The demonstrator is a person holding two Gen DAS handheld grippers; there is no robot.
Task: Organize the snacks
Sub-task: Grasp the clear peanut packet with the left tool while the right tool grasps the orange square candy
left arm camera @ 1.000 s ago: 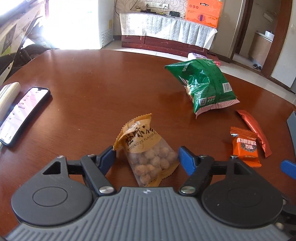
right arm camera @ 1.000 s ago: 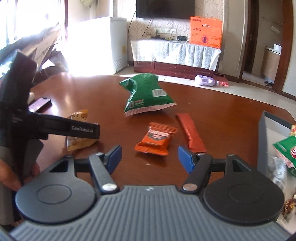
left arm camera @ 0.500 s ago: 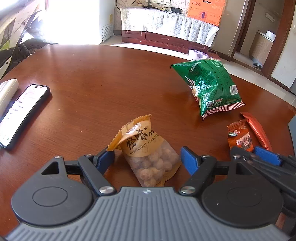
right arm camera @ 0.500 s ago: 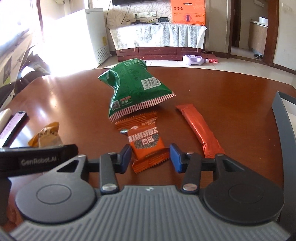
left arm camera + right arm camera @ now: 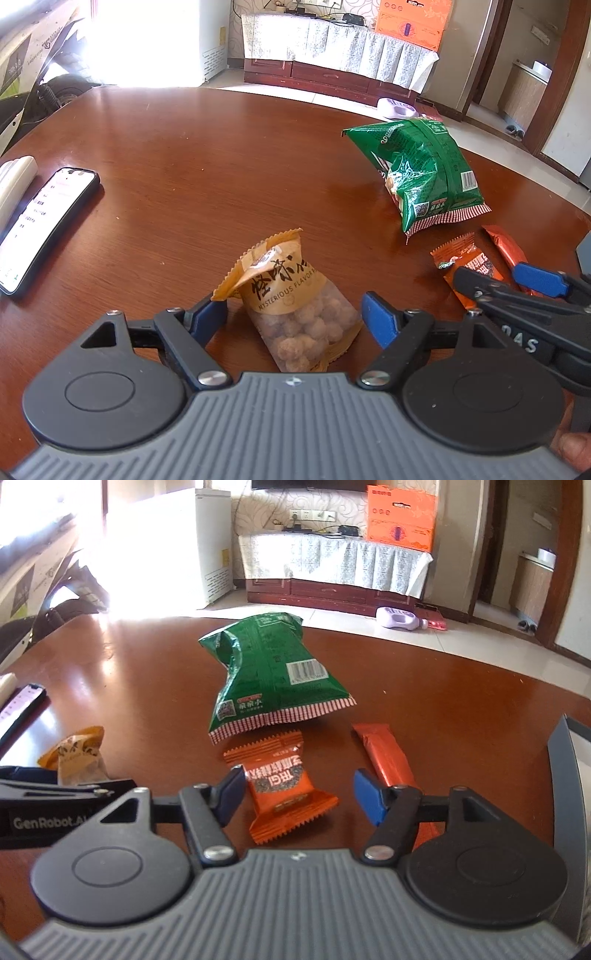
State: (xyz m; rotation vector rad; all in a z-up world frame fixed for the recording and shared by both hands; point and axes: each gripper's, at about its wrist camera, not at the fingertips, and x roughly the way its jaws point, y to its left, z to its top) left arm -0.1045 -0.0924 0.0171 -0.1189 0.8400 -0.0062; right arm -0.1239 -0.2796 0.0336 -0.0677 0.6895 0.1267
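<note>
A yellow-topped bag of coated peanuts [image 5: 295, 306] lies on the brown table between the fingers of my open left gripper [image 5: 295, 317]; the pads stand a little off its sides. It also shows in the right wrist view [image 5: 79, 757]. My right gripper [image 5: 299, 794] is open around a small orange snack packet [image 5: 286, 786], which also shows in the left wrist view [image 5: 465, 269]. A long orange bar [image 5: 388, 764] lies just right of it. A big green bag [image 5: 273, 679] lies behind them; it shows in the left wrist view [image 5: 424, 173] too.
A phone [image 5: 40, 229] and a white remote [image 5: 13, 181] lie at the table's left edge. A dark grey bin's rim [image 5: 565, 775] stands at the right. The left gripper's body [image 5: 55, 808] is close on the right gripper's left.
My right gripper moved forward and down until the small orange packet sat between its fingers. My left gripper stayed open around the peanut bag, shifting only slightly.
</note>
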